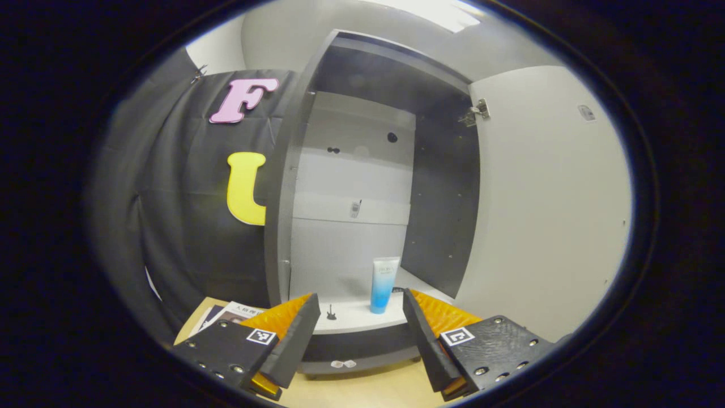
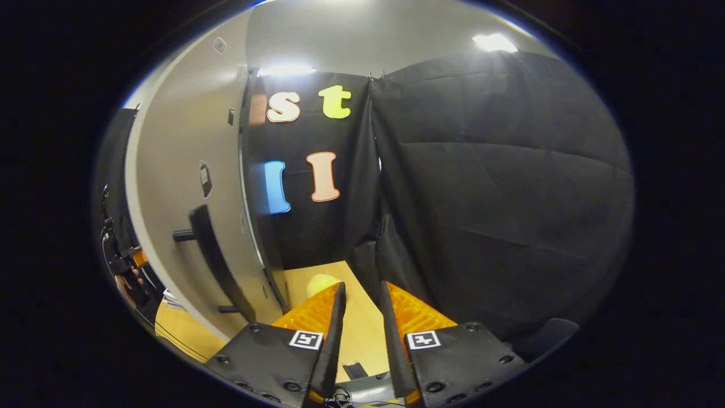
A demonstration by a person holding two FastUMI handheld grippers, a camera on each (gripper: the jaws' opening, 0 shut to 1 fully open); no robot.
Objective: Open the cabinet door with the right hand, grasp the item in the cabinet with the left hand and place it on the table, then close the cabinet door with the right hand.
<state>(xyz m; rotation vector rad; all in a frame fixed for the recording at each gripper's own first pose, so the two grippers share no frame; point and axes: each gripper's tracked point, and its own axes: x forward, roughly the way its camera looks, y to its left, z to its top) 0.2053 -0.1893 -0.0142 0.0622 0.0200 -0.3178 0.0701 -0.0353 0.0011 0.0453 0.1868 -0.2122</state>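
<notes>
Before the open cabinet [image 1: 362, 187], the left gripper [image 1: 358, 309] gapes wide, empty, facing the tube [image 1: 383, 284].

One tube [image 1: 384, 284], one cabinet [image 1: 362, 187], one door [image 1: 544, 198], one handle [image 2: 212, 255].

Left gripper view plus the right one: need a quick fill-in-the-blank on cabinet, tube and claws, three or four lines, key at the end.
1. The cabinet door stands ____.
2. The blue and white tube stands upright on the cabinet's bottom ____.
3. The left claw is open and holds ____, with the tube farther off between its fingers.
4. In the right gripper view, the black door handle lies to the ____ of the right claw.

Missing words: open; shelf; nothing; left
</notes>
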